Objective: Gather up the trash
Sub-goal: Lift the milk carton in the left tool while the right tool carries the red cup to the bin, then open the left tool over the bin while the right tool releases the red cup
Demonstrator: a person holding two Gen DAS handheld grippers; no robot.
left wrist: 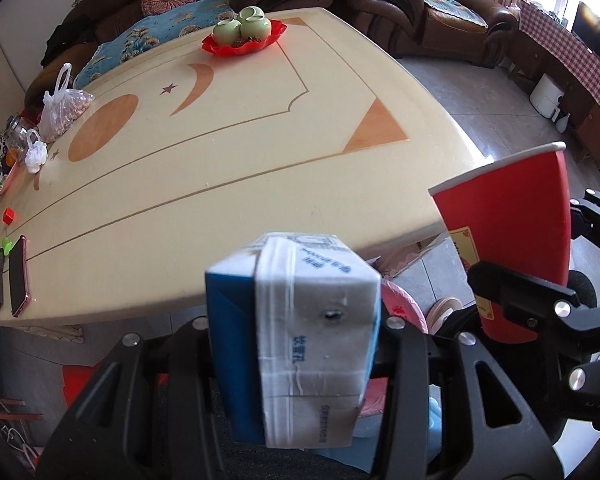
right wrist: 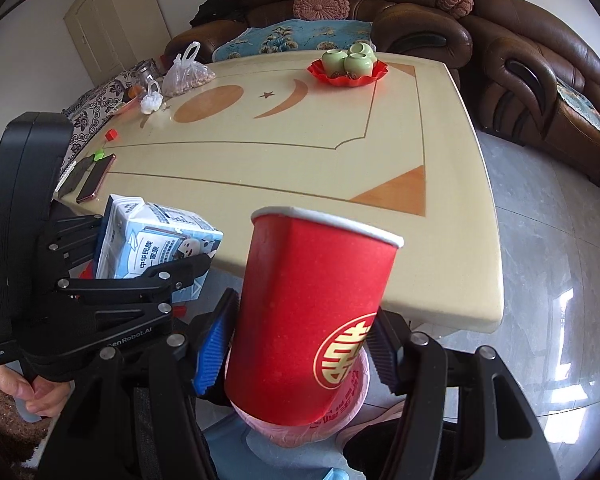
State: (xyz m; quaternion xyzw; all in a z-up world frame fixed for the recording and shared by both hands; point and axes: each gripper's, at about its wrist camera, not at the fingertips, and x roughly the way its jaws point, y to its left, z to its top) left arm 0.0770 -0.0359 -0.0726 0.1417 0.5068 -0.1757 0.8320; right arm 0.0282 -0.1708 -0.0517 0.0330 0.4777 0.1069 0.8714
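Milk carton (left wrist: 296, 336), blue and white, sits clamped between the jaws of the left gripper (left wrist: 296, 344) in the left wrist view, its printed end facing the camera; beyond it stretches the cream table (left wrist: 220, 168), with a red tray of green cups (left wrist: 246, 34) far ahead and a phone (left wrist: 18, 276) off to the left. To the right, the red paper cup (left wrist: 512, 236) is held by the right gripper (left wrist: 540, 292). In the right wrist view the right gripper (right wrist: 300, 344) grips that red paper cup (right wrist: 312, 312) low on its wall, blue pad (right wrist: 212, 348) pressed against one side. Left of it, the left gripper (right wrist: 156, 256) holds the milk carton (right wrist: 156, 240), off the table's near edge (right wrist: 460, 280). Below the cup lies something pink, possibly a lined bin (right wrist: 340, 412).
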